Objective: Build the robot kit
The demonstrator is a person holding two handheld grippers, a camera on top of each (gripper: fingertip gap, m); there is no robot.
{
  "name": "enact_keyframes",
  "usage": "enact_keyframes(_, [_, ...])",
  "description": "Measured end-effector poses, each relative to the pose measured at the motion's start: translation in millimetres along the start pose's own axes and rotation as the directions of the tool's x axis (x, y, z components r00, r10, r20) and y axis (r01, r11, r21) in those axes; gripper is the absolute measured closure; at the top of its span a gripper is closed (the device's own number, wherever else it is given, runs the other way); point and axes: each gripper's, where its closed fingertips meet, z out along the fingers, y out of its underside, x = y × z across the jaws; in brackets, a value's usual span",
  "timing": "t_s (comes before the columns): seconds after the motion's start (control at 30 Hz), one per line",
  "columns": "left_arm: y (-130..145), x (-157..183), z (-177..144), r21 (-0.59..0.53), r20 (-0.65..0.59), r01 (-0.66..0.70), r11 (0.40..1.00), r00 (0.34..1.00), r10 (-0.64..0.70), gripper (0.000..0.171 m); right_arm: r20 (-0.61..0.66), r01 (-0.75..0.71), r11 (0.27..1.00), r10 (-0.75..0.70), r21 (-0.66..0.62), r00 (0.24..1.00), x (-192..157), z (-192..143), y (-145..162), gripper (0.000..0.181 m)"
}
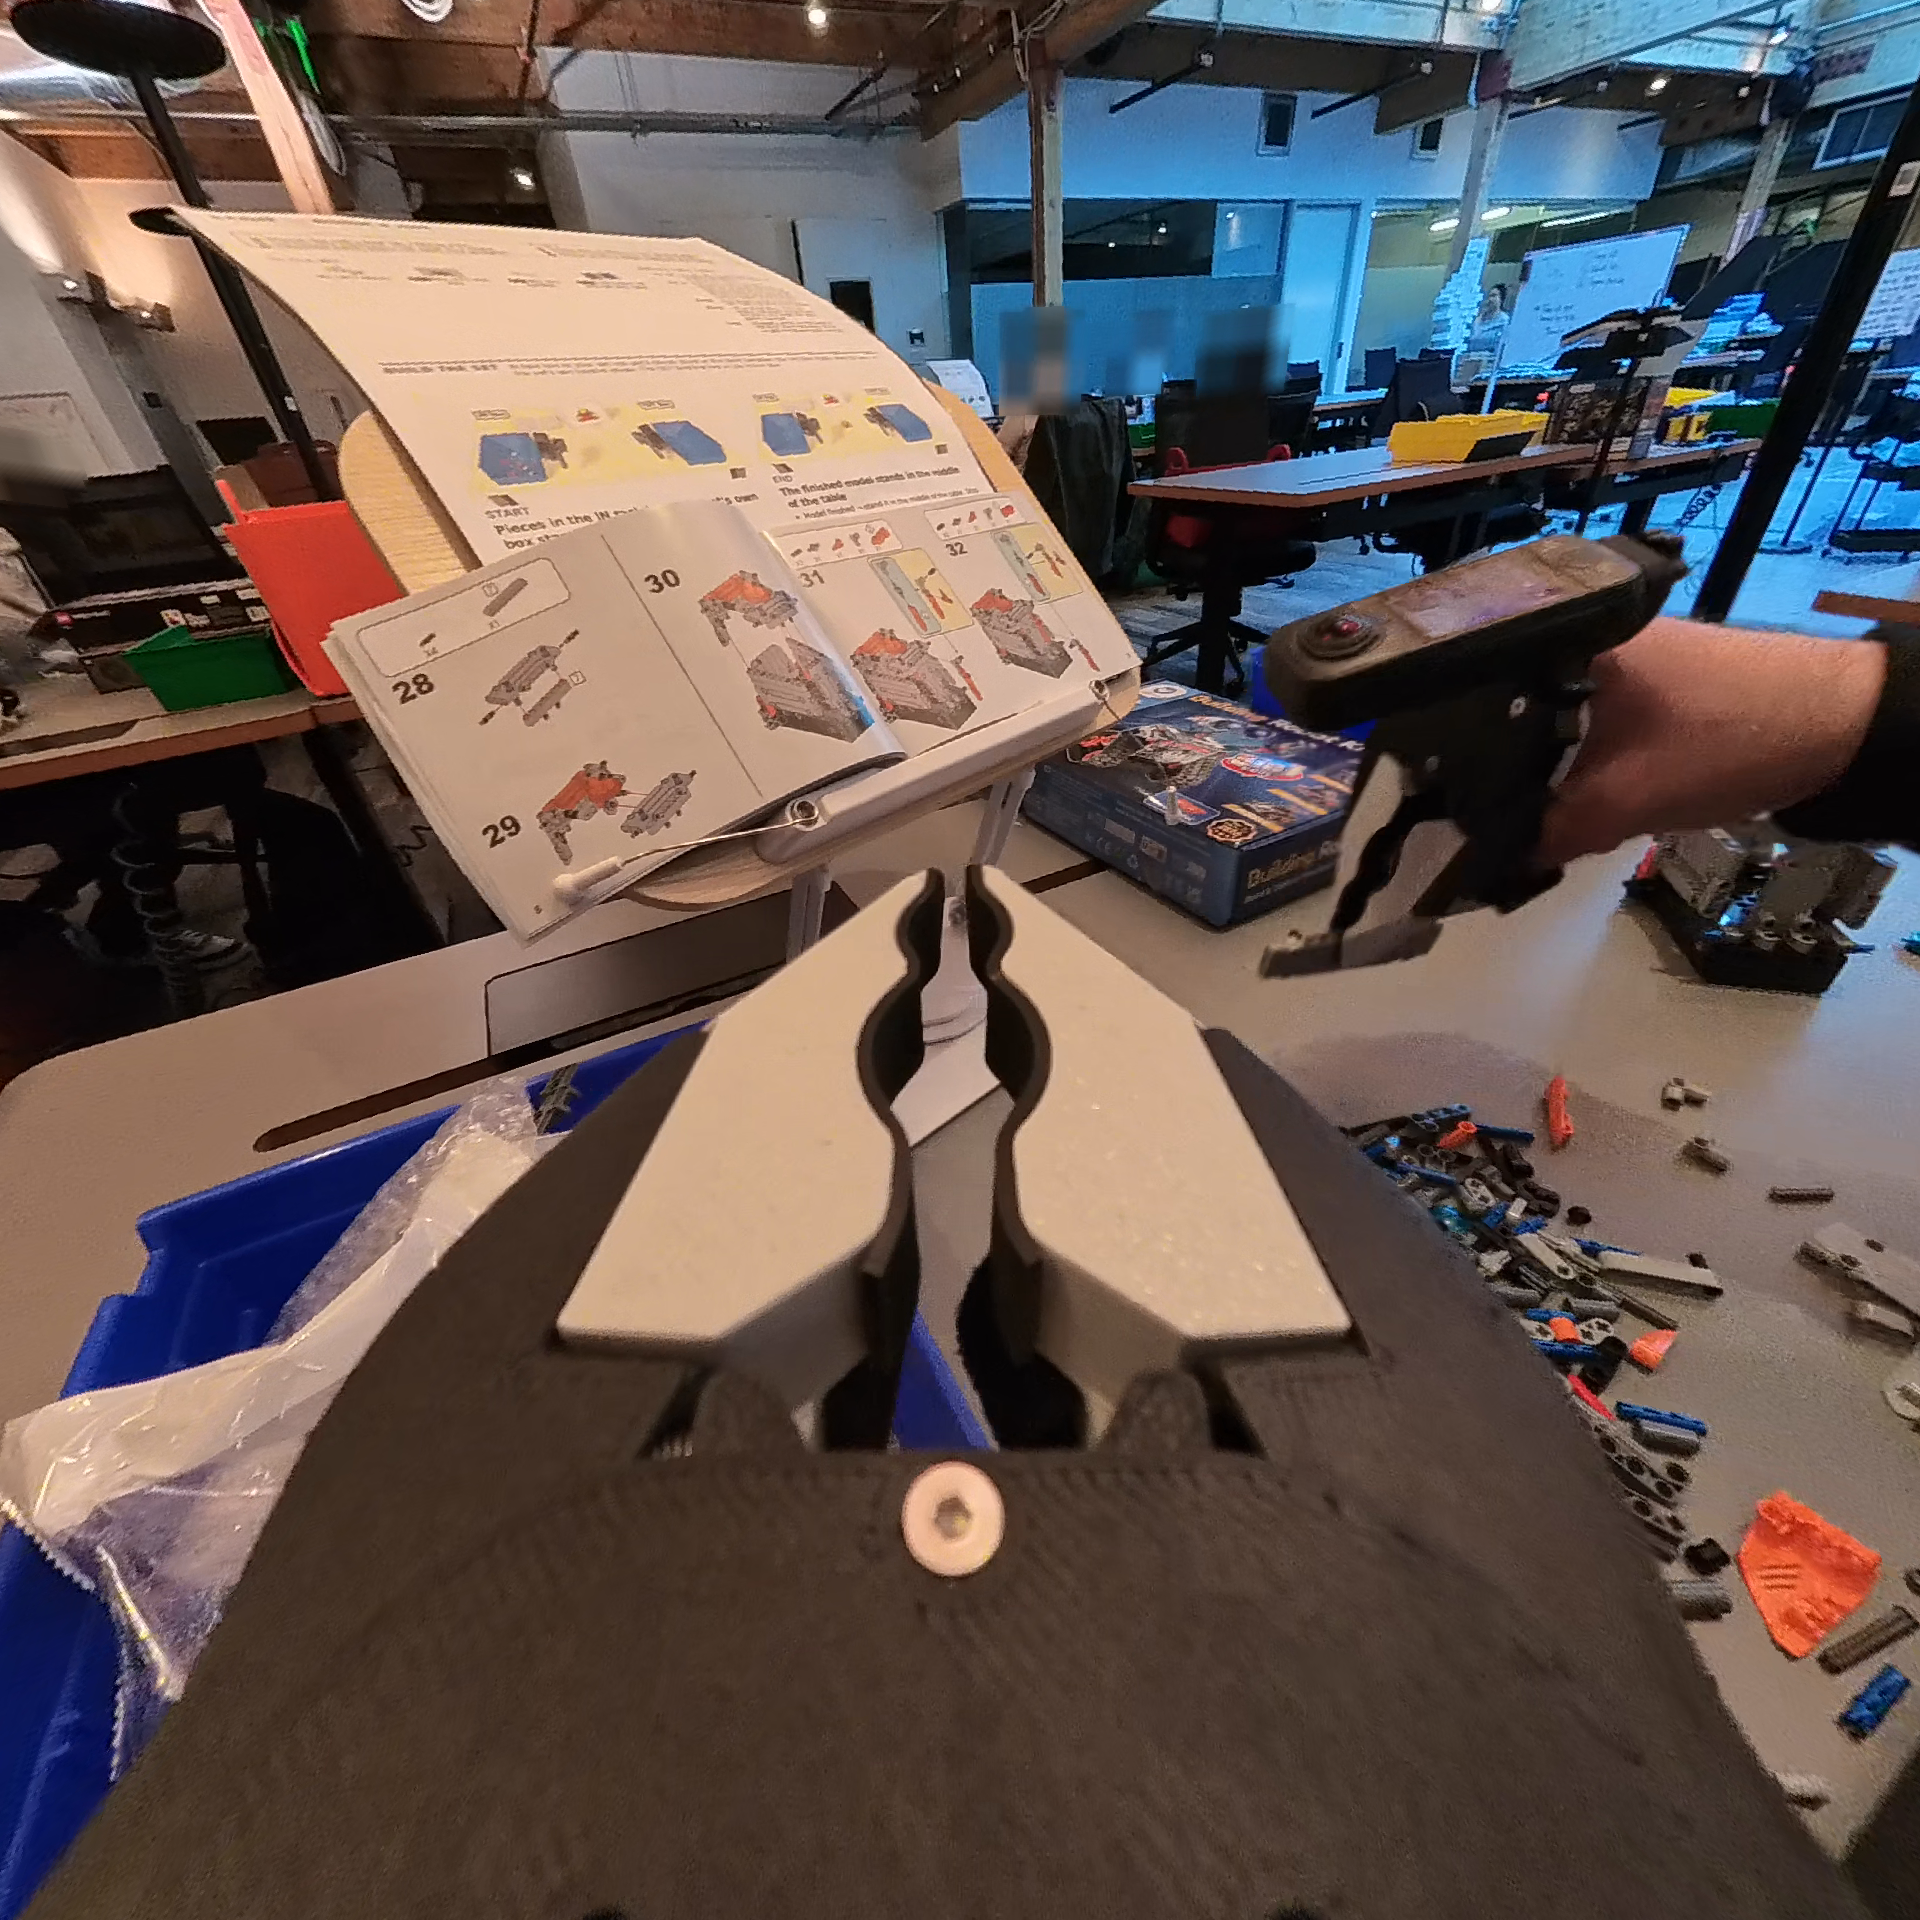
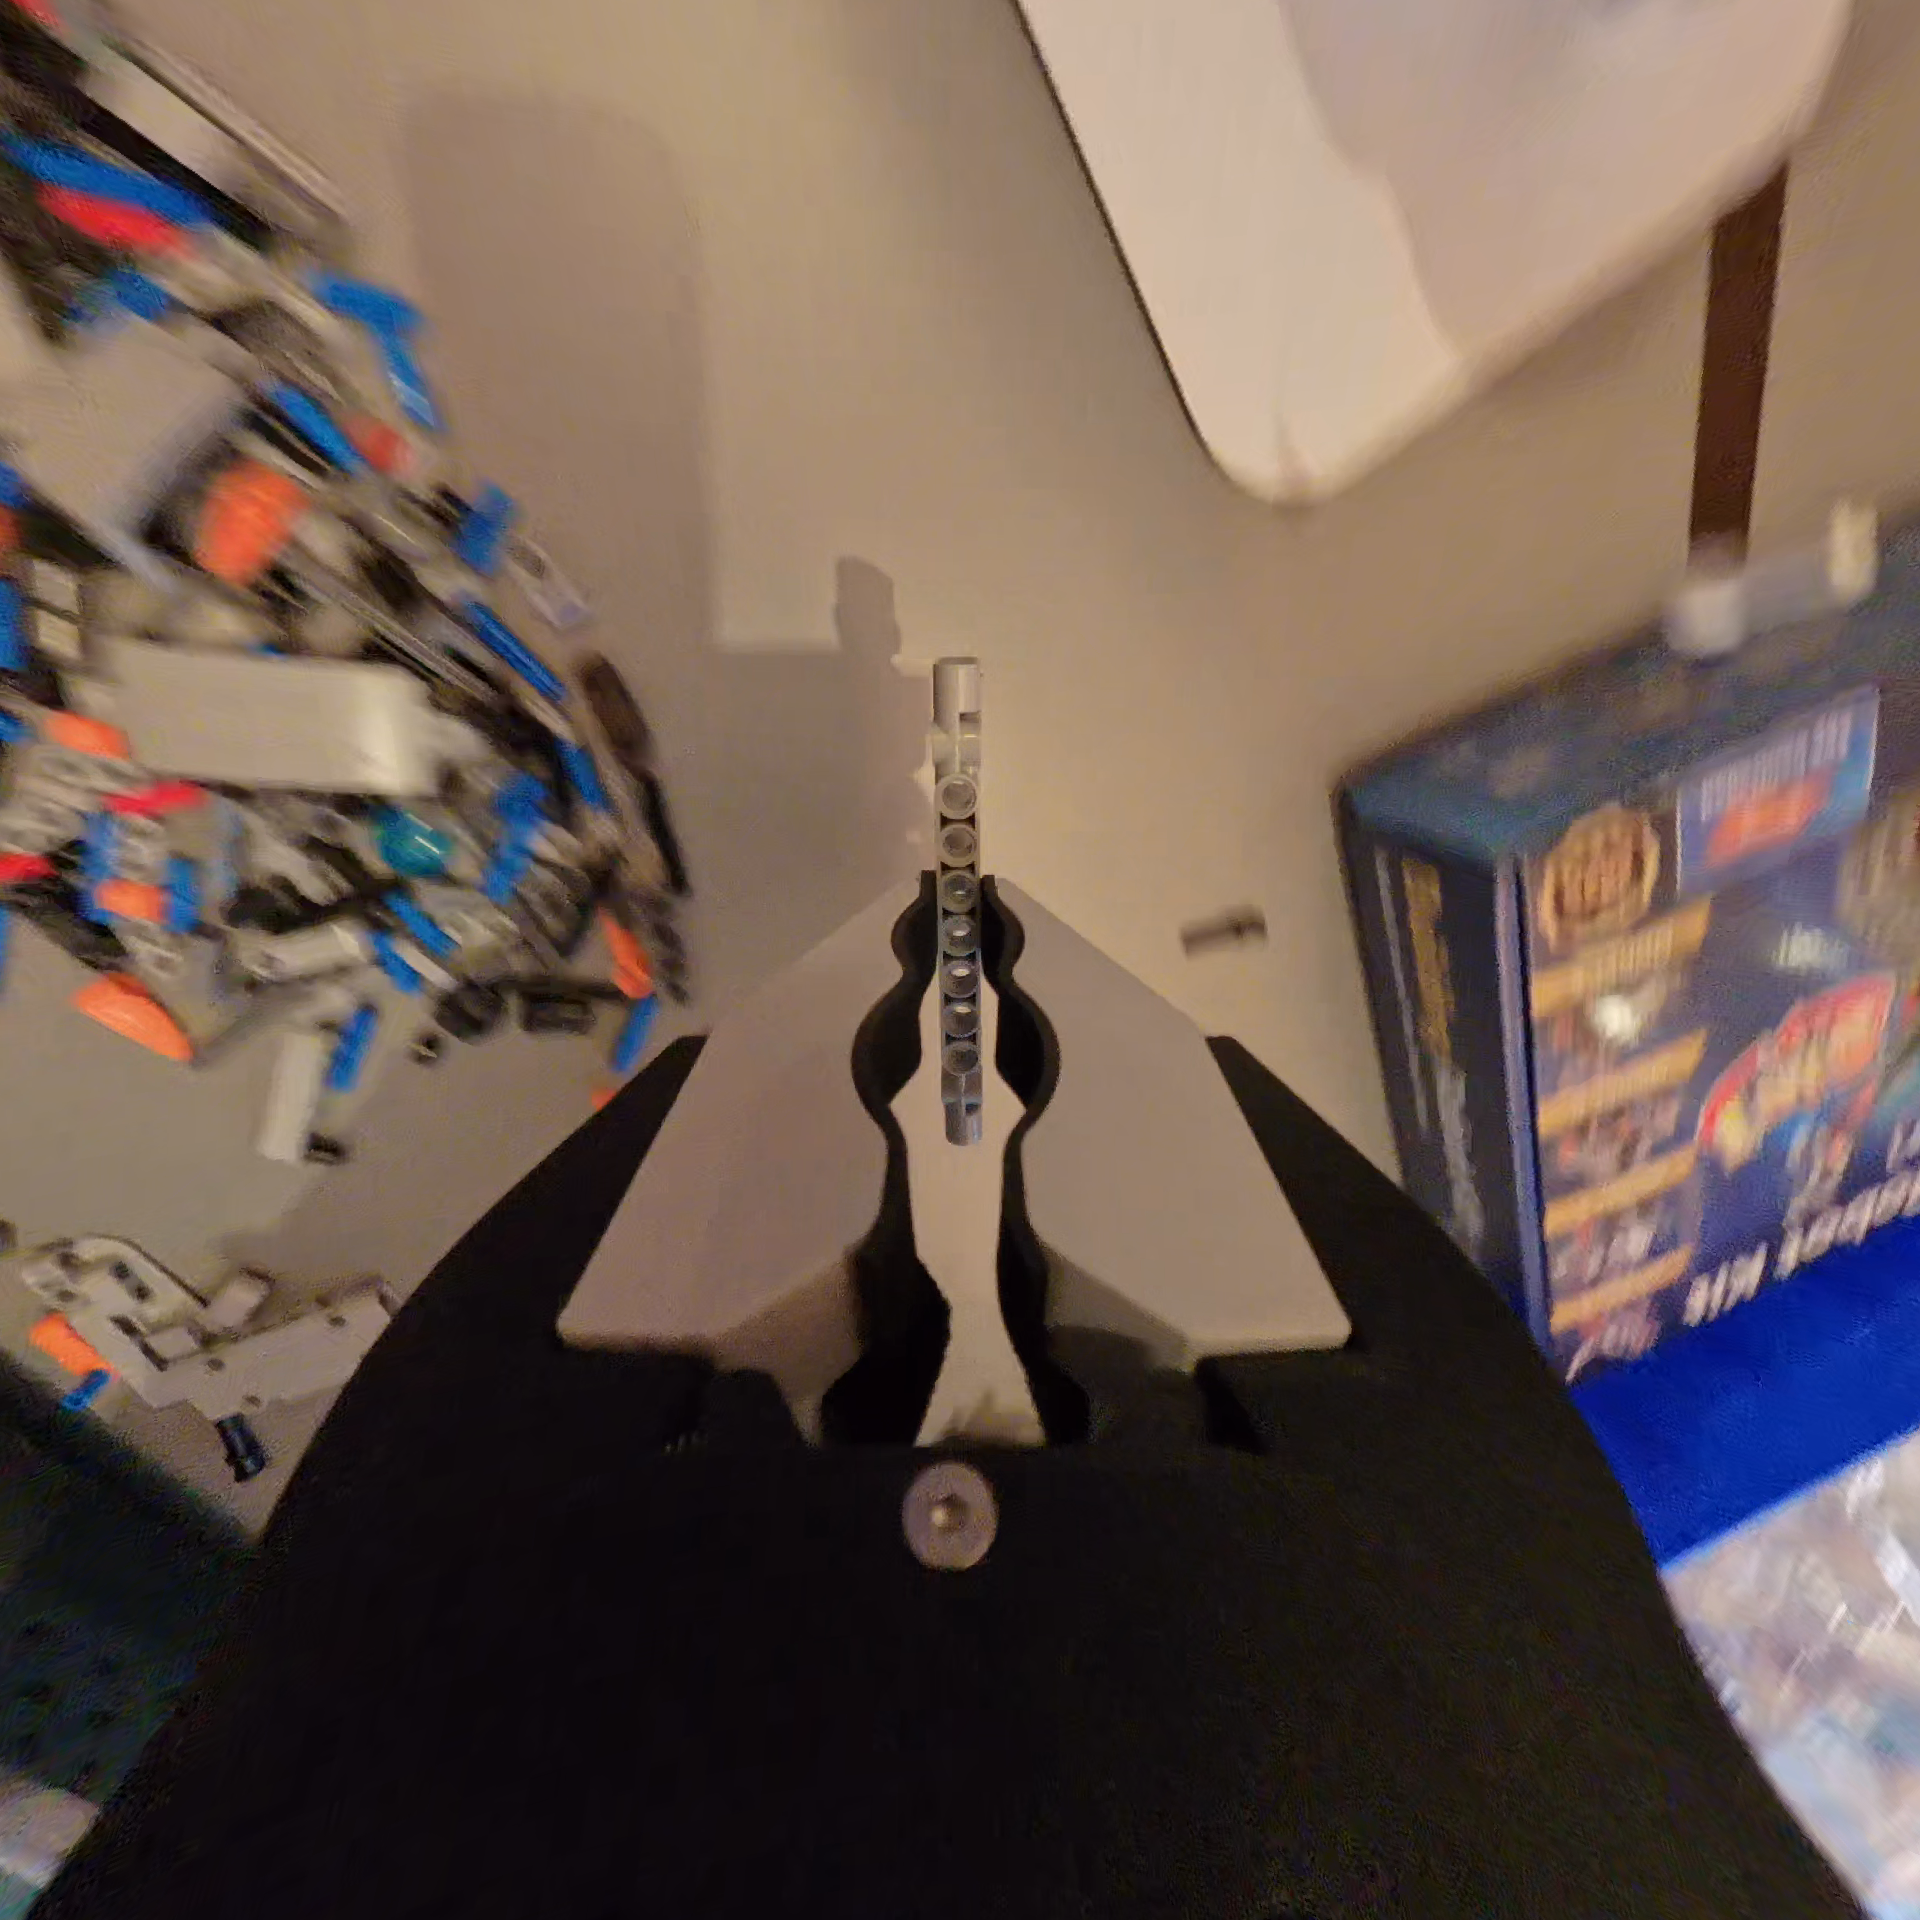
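My left gripper hovers over the blue bin. Its jaws stand a narrow gap apart with nothing between them, and it points at the booklet stand. My right gripper is shut on a long grey beam with holes, which sticks out past the fingertips above the pale table. In the left wrist view, a hand holds the right gripper at the right, above the table, with the beam's end pointing left. A pile of loose building pieces lies below it and shows blurred in the right wrist view.
An open instruction booklet and a printed sheet rest on a stand. A blue set box lies behind it and also shows in the right wrist view. A partly built model stands far right. A plastic bag lies in the bin.
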Motion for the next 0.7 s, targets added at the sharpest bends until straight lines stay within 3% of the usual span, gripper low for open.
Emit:
enact_keyframes(0.1, [-2.4,4.0,-0.3,0.007,-0.011,-0.004,1.0,1.0,0.004,0.17,-0.077,-0.193,0.977,0.187,-0.084,0.979,28.9,4.7,62.9,0.177])
enact_keyframes(0.27, [0.8,7.3,3.3,-0.004,-0.027,0.002,1.0,1.0,-0.002,0.169,-0.057,-0.316,0.924,0.312,-0.217,0.948,18.7,33.5,125.7,0.177])
enact_keyframes(0.4, [1.6,8.5,4.0,-0.003,-0.034,0.009,1.0,0.999,-0.009,0.169,0.0,-0.326,0.926,0.333,-0.191,0.943,-9.6,34.4,120.5,0.176])
enact_keyframes(0.5, [1.0,9.8,4.4,-0.001,-0.04,0.01,1.0,0.999,-0.01,0.169,0.091,-0.255,0.952,0.273,-0.171,0.958,-37.2,29.8,101.9,0.176])
enact_keyframes(0.7, [3.1,12.5,6.9,-0.006,-0.047,0.008,1.0,0.999,-0.008,0.17,-0.094,-0.352,0.929,0.343,-0.114,0.935,48.9,50.1,86.9,0.176])
